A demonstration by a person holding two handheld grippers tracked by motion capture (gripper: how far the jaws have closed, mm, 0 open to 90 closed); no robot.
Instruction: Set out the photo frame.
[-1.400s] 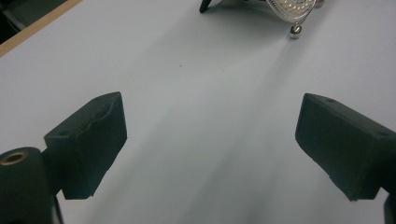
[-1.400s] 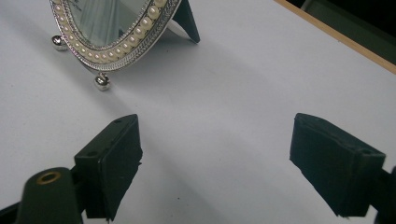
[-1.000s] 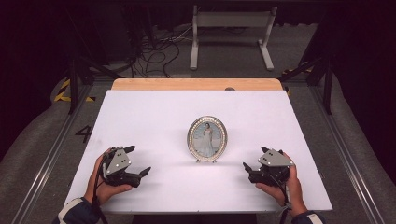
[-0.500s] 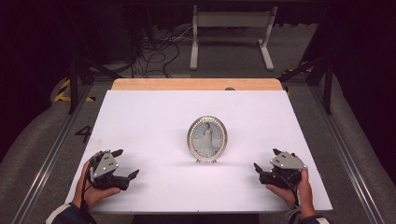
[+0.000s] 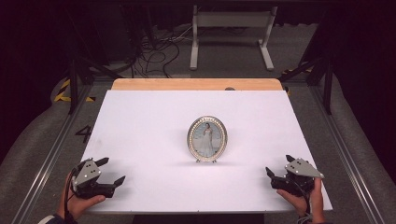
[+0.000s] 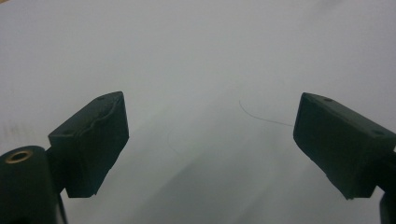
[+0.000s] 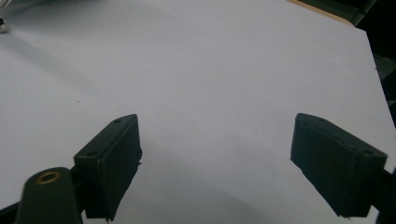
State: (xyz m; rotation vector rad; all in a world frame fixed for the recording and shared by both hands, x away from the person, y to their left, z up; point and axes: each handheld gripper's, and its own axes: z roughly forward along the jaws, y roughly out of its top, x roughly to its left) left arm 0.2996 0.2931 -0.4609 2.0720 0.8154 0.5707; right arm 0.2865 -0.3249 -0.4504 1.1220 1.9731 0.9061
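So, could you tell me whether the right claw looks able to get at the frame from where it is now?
Probably yes. The right claw is open near the table's front edge, and bare white surface lies between it and the upright frame, which stands alone mid-table.

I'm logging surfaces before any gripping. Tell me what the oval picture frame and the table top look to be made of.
Oval picture frame: likely silver-toned metal, shiny, with a beaded rim and small feet; it could be plated plastic. The portrait face looks glazed, though glass or plastic cannot be told.

Table top: a matte white sheet, without glare, perhaps paper or laminate, over a pale wood board showing along the far edge.
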